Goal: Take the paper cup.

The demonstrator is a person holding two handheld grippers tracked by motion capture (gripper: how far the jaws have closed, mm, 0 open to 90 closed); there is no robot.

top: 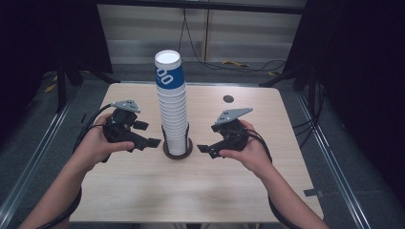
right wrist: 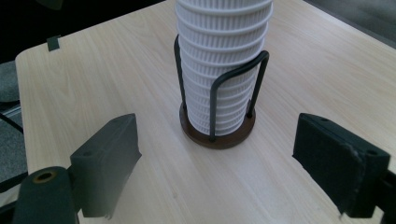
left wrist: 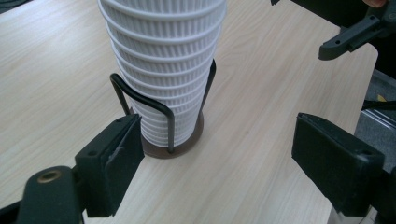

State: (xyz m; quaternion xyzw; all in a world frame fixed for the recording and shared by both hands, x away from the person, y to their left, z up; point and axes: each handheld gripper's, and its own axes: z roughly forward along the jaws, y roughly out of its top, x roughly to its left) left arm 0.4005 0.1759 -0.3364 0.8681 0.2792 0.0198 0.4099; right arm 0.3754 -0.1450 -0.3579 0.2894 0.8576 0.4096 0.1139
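The tall cup stack (top: 171, 107) is standing straight up in its holder (top: 177, 149) in the middle of the tabletop (top: 143, 191). The left tongs (top: 152, 141) and right tongs (top: 203, 149) are waiting on either side of the stack, both spread wide and pinching nothing (about equally near its bottom).

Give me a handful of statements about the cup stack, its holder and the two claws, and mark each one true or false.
1. The cup stack stands upright in a wire holder. True.
2. The left claw grips the stack. False: its jaws stand open, apart from it.
3. The top cup bears a blue band. True.
4. The right claw holds a cup. False: it is open and empty.
5. The stack lies on its side on the table. False: it stands upright.
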